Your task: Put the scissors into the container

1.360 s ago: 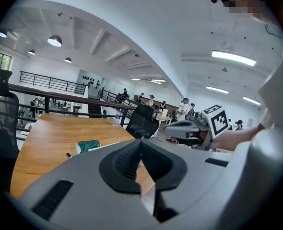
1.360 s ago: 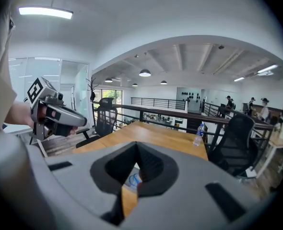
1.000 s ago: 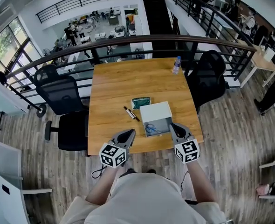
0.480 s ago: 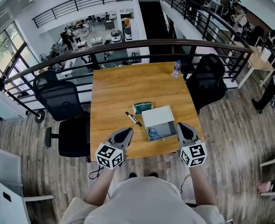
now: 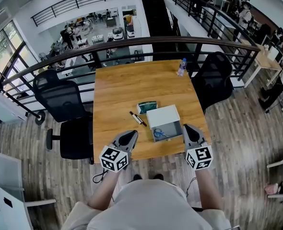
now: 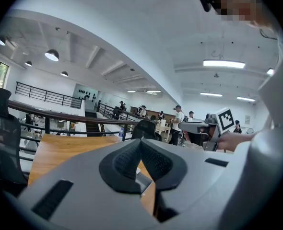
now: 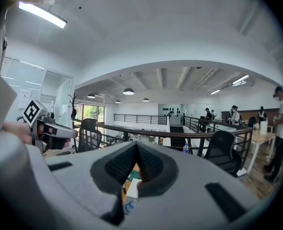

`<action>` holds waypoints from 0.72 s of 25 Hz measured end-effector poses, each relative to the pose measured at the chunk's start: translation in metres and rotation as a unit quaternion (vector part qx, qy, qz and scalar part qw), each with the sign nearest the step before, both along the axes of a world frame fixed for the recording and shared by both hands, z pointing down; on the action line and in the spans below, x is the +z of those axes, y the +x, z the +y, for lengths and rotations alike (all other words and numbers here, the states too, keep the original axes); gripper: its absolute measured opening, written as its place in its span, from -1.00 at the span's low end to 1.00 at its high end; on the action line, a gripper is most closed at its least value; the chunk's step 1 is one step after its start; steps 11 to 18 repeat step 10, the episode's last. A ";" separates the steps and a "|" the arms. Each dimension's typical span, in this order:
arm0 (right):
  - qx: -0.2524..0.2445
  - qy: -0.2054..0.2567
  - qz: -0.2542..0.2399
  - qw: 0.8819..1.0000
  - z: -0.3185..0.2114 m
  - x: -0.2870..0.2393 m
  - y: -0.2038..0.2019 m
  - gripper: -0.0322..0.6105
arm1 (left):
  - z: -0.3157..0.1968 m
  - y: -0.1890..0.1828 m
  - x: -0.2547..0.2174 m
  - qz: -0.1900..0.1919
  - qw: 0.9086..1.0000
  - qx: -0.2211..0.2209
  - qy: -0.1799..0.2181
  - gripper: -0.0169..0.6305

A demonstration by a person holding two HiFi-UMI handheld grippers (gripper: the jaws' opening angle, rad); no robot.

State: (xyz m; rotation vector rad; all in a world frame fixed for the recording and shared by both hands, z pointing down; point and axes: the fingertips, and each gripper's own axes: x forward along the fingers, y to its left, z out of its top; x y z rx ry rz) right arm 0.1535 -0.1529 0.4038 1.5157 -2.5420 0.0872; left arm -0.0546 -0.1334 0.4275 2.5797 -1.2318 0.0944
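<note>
blue plastic handles mark the scissors (image 5: 159,133). they already lie flat inside the white container (image 5: 161,115), on its grey floor close to the near wall. long axis runs roughly left-right across the box: handles to the left, thin metal blades angled right and slightly toward the person.

the container is a small open-top rectangular box with smooth walls. it sits near the front edge of the wooden table (image 5: 132,85), between the two grippers. left gripper (image 5: 130,135) is just off the box's near-left corner and right gripper (image 5: 188,129) just off its right side, so about equally near the scissors. both are apart from the box, with ribbed black pads pressed together on nothing.

judgement: placing looks done, no reach needed.

left of the box lie a black marker pen (image 5: 137,118) and a green packet (image 5: 147,107). a clear water bottle (image 5: 181,67) stands at the far right edge.
</note>
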 end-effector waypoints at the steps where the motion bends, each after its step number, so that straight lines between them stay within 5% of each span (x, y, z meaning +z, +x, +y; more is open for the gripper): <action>1: 0.000 0.000 0.001 1.000 0.000 0.001 -0.001 -0.89 | 0.001 0.000 0.001 0.001 1.000 0.001 -0.002 -0.97; 18: -0.001 -0.001 0.003 1.000 0.003 0.005 -0.015 -0.89 | 0.003 -0.007 0.006 0.002 1.000 0.007 -0.002 -0.97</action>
